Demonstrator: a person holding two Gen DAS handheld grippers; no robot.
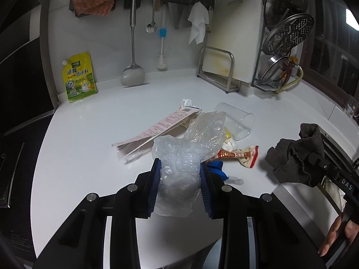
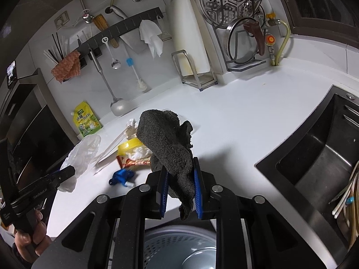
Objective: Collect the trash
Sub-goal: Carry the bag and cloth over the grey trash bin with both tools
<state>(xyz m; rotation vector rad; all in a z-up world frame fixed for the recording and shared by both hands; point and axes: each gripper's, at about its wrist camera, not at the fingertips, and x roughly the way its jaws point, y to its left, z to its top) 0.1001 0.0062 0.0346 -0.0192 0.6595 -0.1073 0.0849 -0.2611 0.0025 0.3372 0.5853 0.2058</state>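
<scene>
Nearest the right wrist camera, a perforated grey bin [image 2: 177, 248] stood below the front edge of the white counter [image 2: 235, 116], directly under the right gripper [image 2: 179, 174]. That gripper's blue-padded jaws were closed on a dark grey cloth [image 2: 166, 141], which hung partly below the jaws and rose in a fold above them.

In the left wrist view, the left gripper [image 1: 179, 168] held a crumpled clear plastic bag [image 1: 184, 154], its jaws closed only as far as the bag's bulk allowed; the bag was raised just above the counter near its front edge.

The relation that mattered: the bin lay below and toward the person from both tools, and the right gripper was the nearer, judged to be almost over the opening.

Farther in, toward the counter's middle, the remaining litter lay clustered: a blue scrap [image 2: 122, 177], a red snack wrapper [image 1: 237, 155], a yellow lid [image 2: 131, 145], a pink printed card [image 1: 154, 127] and an overturned clear cup [image 1: 237, 121]. At the back left corner a yellow seasoning pouch [image 1: 79, 77] leaned against the wall.
</scene>
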